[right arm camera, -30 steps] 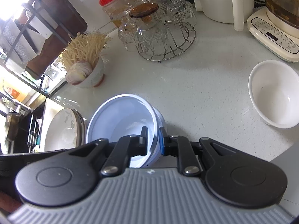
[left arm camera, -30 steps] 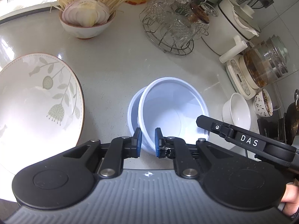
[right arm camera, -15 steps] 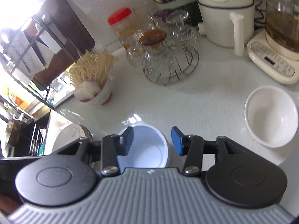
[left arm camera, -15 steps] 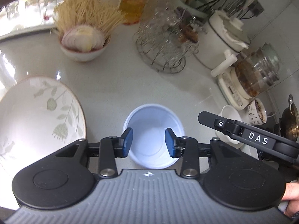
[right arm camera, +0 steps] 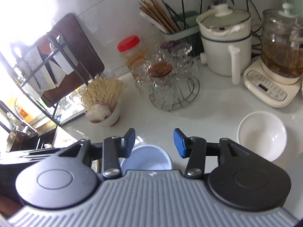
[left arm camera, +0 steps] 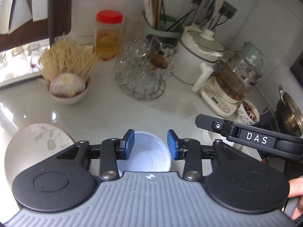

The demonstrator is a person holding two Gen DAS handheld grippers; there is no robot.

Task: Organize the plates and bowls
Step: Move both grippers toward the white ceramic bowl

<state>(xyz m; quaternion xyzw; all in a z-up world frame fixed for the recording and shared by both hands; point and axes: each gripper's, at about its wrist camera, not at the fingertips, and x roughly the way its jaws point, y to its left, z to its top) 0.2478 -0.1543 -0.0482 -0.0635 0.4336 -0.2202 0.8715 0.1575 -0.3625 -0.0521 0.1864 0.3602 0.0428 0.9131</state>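
- Left wrist view: the left gripper (left arm camera: 150, 144) has its blue pads (left arm camera: 129, 144) spread apart with nothing between them, poised above the pale blue bowl (left arm camera: 144, 156), which sits upright on the white counter (left arm camera: 117, 113).
- Just to the left of that bowl lies the leaf-patterned plate (left arm camera: 36, 145), flat on the counter.
- Right wrist view: the right gripper (right arm camera: 154, 141) is likewise spread wide and holds nothing; the pale blue bowl (right arm camera: 146, 159) shows below its fingers.
- A white bowl (right arm camera: 262, 135) stands well apart to the right, near the kettle base (right arm camera: 269, 92).
- Farther back are the wire rack of glasses (right arm camera: 168, 83) and a bowl of noodles (right arm camera: 105, 104).
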